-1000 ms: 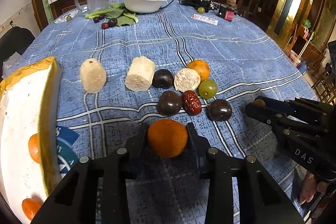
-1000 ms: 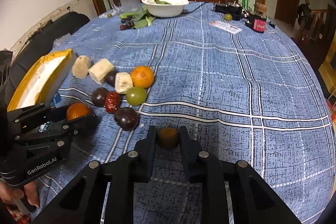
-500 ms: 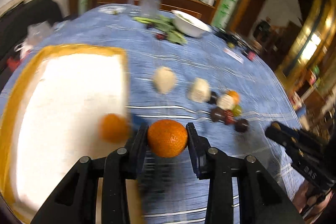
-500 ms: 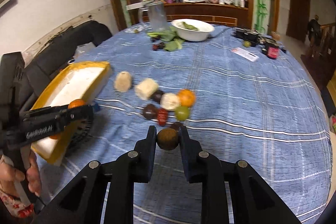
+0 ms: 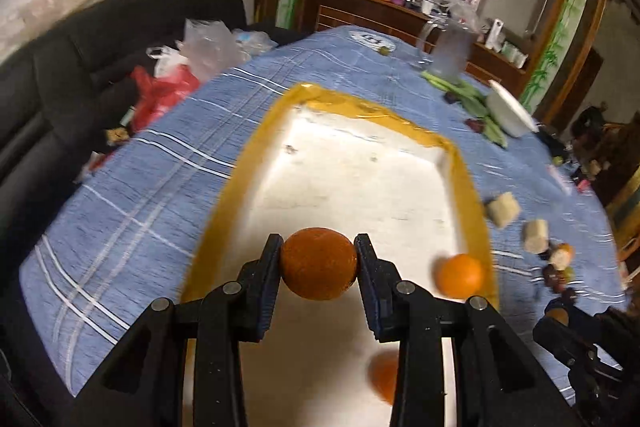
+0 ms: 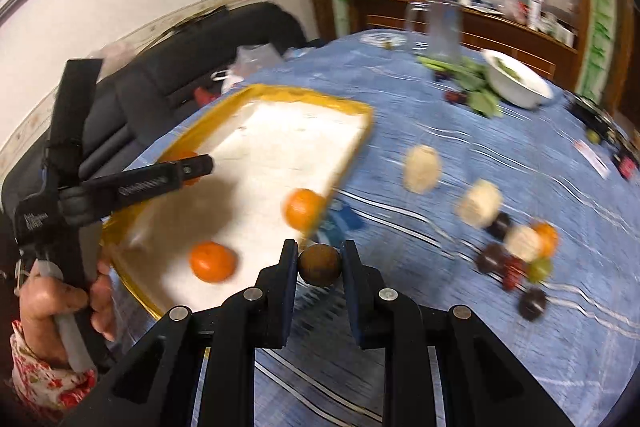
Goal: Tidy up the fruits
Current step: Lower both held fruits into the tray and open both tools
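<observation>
now you had swung both grippers away from the fruit cluster (image 6: 516, 255) to the yellow-rimmed tray (image 5: 466, 187). your left gripper (image 5: 318, 269) hung over the tray, clamped on a mandarin (image 5: 318, 263); your right gripper (image 6: 319, 265), at the tray's near corner, pinched a small brown fruit (image 6: 319, 264). two mandarins (image 6: 212, 261) already lay inside, so release looked next.

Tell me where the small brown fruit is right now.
In the right wrist view, the small brown fruit is clamped in the right gripper, just off the yellow-rimmed tray's near right corner.
</observation>
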